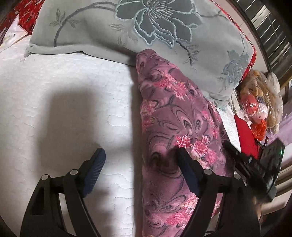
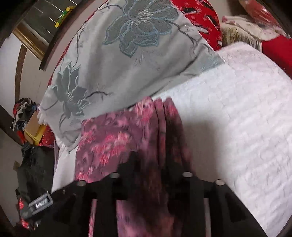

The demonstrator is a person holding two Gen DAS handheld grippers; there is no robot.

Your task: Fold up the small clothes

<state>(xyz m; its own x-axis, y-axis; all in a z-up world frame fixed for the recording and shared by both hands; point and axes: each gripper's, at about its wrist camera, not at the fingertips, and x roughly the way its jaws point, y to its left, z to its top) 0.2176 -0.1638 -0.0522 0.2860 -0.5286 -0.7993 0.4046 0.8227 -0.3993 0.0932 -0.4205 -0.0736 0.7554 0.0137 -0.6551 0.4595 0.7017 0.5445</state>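
A purple fleece garment with pink flowers lies in a long folded strip on the white quilted bed cover. My left gripper is open over the garment's left edge, its right finger above the cloth and its left finger above the cover. In the right wrist view, which is blurred, the garment runs under my right gripper. Its fingers look spread wide with cloth between and below them; I cannot tell whether they grip it. The right gripper's body also shows in the left wrist view.
A grey pillow with embroidered flowers lies behind the garment and touches its far end. Red patterned bedding lies behind it. Plastic-wrapped soft toys sit at the right bed edge. A pile of clothes and a box stand beside the bed.
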